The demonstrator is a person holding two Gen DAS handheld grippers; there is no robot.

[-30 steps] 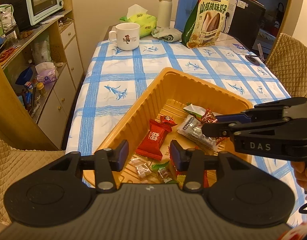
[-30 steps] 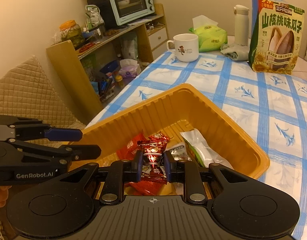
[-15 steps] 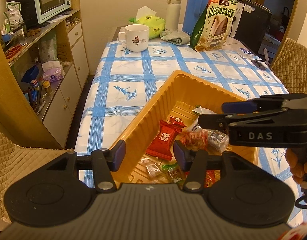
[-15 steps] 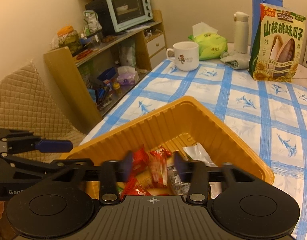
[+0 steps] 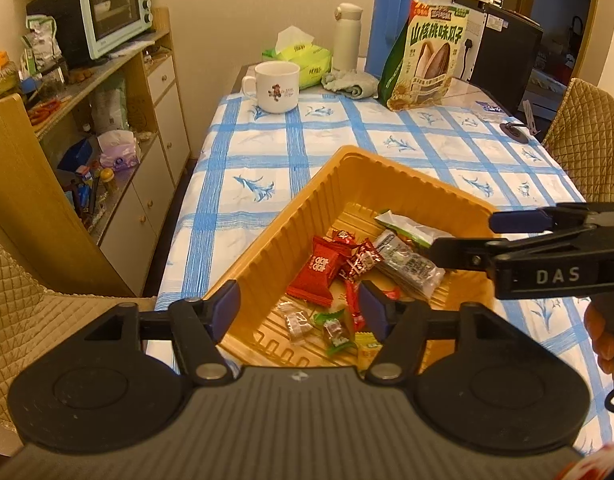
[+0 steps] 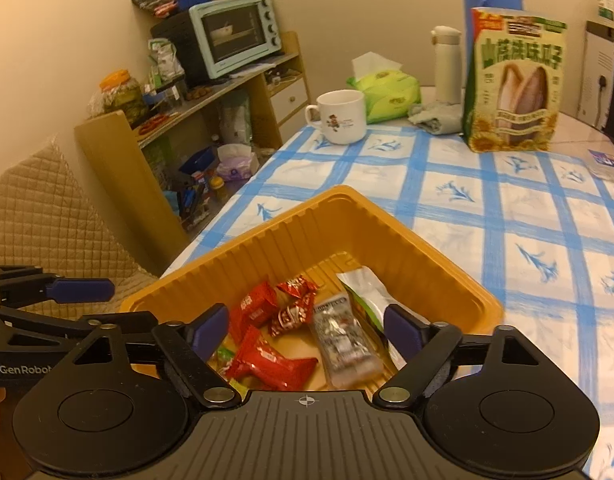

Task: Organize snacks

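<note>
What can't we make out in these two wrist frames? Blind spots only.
- Near end of the orange tray, both wrist views: covered by each gripper's body.
- Small candies, left wrist view: too small to read.
- Clear packet, right wrist view: label blurred.
- Right gripper, left wrist view: seen side-on, cut off by the right edge.

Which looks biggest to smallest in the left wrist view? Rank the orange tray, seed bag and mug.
1. Orange tray, though it sits nearest the camera.
2. Seed bag.
3. Mug.
</note>
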